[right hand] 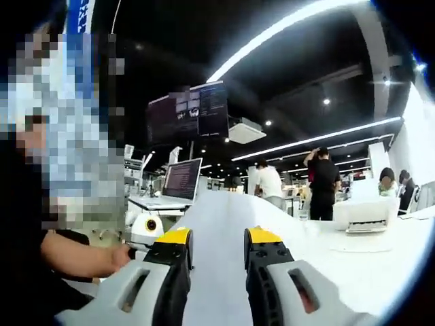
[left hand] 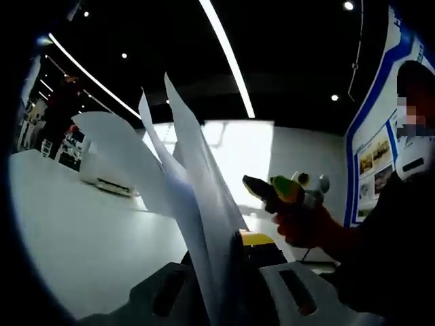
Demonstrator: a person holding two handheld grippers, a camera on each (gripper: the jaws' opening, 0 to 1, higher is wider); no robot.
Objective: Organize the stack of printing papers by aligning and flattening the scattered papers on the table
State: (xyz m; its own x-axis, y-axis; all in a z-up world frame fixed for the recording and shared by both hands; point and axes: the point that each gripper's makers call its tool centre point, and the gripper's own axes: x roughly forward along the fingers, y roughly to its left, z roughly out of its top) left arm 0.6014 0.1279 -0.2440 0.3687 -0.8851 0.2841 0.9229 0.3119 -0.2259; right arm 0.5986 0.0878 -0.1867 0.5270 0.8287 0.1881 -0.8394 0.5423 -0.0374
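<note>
Left gripper [left hand: 228, 261]: fingers clamped on papers [left hand: 194, 204], sheets rising fanned from between them above counter [left hand: 81, 238] | Right gripper [right hand: 217, 251]: fingers [right hand: 262, 255] apart, nothing between, over counter.

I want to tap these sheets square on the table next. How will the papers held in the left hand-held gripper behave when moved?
The papers will probably flop: their upper edges already fan apart and curl. They look thin and light, so quick moves may flutter them. Pinched only at the bottom, loose sheets could slip.
</note>
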